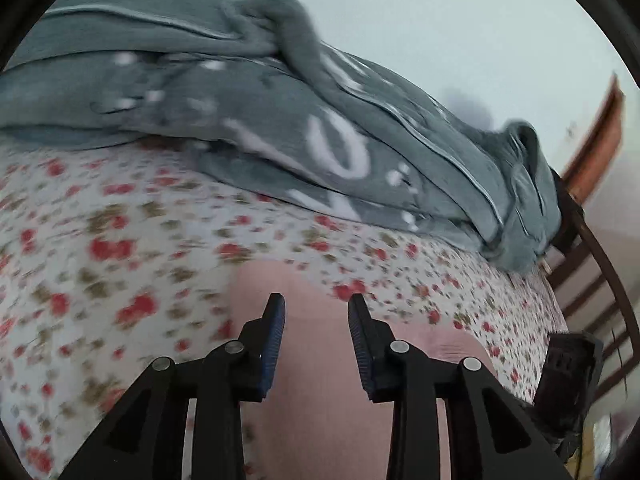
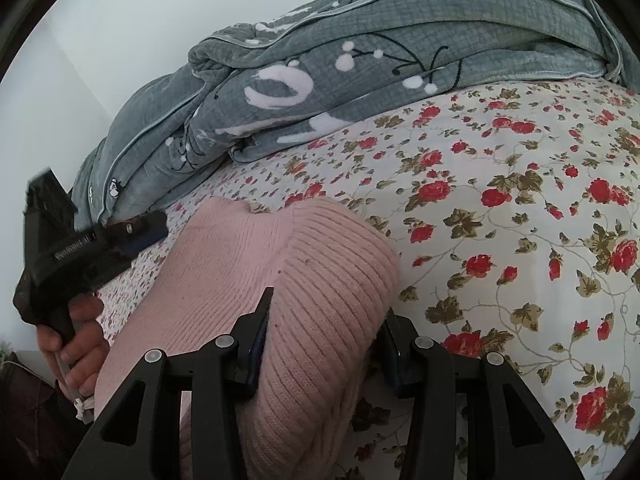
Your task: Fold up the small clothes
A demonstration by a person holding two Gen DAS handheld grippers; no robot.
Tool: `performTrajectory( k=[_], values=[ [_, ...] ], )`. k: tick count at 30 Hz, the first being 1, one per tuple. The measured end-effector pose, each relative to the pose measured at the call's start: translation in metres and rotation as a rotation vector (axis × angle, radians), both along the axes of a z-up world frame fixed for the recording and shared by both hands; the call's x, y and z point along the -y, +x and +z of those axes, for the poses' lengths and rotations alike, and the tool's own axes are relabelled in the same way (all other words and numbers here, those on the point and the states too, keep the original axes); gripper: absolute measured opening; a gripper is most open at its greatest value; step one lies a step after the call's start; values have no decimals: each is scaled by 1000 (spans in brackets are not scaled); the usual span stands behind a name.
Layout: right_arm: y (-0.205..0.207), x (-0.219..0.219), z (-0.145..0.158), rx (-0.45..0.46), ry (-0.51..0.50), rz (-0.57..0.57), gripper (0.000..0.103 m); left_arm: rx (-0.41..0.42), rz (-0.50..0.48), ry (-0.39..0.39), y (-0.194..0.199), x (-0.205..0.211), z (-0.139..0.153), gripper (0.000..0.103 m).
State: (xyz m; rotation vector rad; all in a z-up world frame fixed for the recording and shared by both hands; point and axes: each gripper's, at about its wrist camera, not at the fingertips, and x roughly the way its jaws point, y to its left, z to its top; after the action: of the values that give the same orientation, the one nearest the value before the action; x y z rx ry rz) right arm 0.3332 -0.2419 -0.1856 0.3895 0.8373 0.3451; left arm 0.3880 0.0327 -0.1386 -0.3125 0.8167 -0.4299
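Floral bedsheet covers the bed, a grey-green blanket heaped at its far side, and the pink knit garment lies near, partly folded, its ribbed layer bulging up between the right gripper jaws, which seem to pinch it, though the right pad is hidden. To fold it well, I judge that hold should carry the ribbed layer low and flat over the smooth part while the other side is pinned. At left, a hand holds the left gripper tilted down above the garment, narrowly parted and gripping nothing.

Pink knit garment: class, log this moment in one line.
pink knit garment on floral sheet | right tool clamps its fold | left tool open above
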Motion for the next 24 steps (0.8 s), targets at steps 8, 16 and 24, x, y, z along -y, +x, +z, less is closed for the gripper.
performTrajectory(
  k=[8, 16, 24],
  values=[
    [1, 3, 0, 6, 0, -6, 45, -5, -59, -112, 6, -15, -36, 28],
    [-6, 6, 9, 38, -41, -75, 53, 60, -87, 38, -1, 7, -28, 35],
    [-35, 3, 44, 229, -178, -152, 58, 91, -90, 52, -6, 10, -24, 43]
  ],
)
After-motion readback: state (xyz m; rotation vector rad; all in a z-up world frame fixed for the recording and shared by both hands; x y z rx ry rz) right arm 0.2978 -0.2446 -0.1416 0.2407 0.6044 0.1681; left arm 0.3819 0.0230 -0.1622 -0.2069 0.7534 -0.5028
